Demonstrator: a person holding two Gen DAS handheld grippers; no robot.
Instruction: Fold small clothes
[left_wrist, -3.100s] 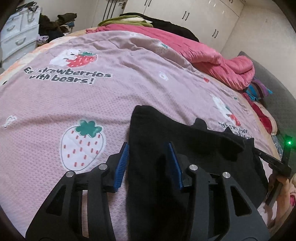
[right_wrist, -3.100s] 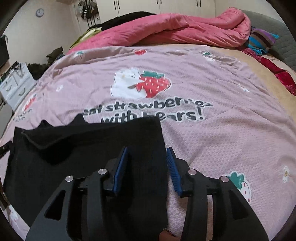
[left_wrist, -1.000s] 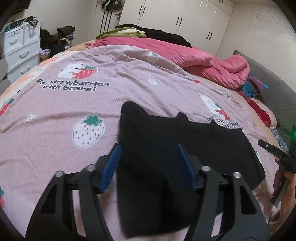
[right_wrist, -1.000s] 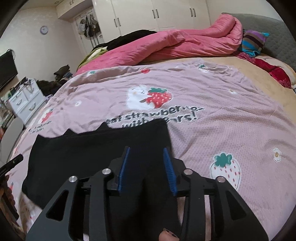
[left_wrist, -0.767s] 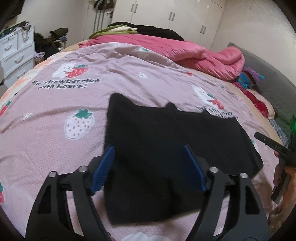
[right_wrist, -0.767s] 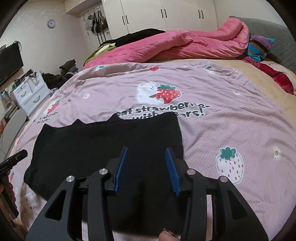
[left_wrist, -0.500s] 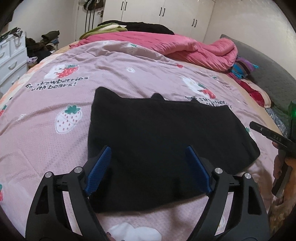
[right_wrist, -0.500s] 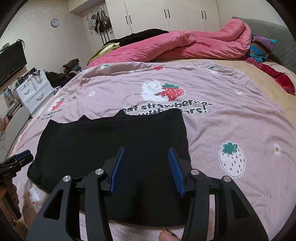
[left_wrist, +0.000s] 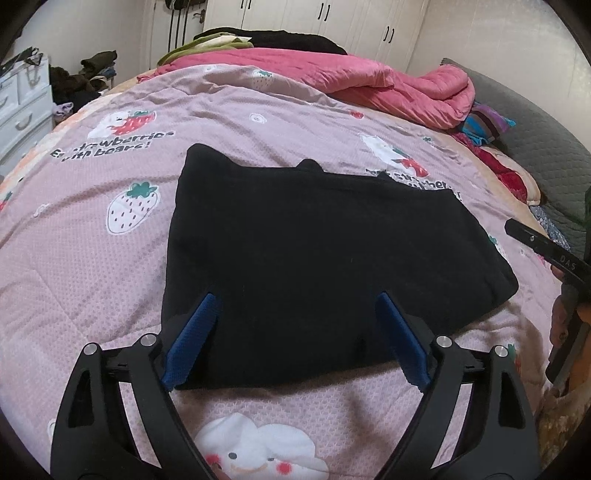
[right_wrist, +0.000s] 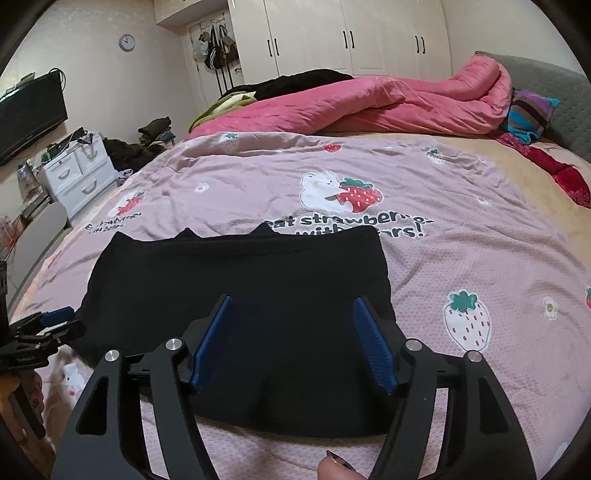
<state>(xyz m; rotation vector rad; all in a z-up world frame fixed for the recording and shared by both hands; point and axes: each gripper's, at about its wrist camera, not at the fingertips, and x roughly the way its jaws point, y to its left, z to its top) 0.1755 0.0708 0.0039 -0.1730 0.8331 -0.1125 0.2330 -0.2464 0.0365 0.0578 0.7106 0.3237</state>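
Note:
A black garment (left_wrist: 314, 251) lies folded flat on the pink strawberry bedspread (left_wrist: 92, 258); it also shows in the right wrist view (right_wrist: 251, 288). My left gripper (left_wrist: 295, 332) is open and empty, above the garment's near edge, not touching it. My right gripper (right_wrist: 291, 339) is open and empty, above the garment's near right part. The right gripper's body shows at the right edge of the left wrist view (left_wrist: 546, 254). The left gripper shows at the left edge of the right wrist view (right_wrist: 48, 325).
A pink duvet (right_wrist: 369, 107) is bunched at the far side of the bed, with dark and green clothes (right_wrist: 258, 92) behind it. A striped pillow (right_wrist: 528, 114) and a grey headboard (left_wrist: 539, 147) are at the right. White drawers (right_wrist: 77, 177) stand at the left.
Both grippers let go of the black garment, opened wide and drew back and up. The garment now lies flat and folded on the bedspread.

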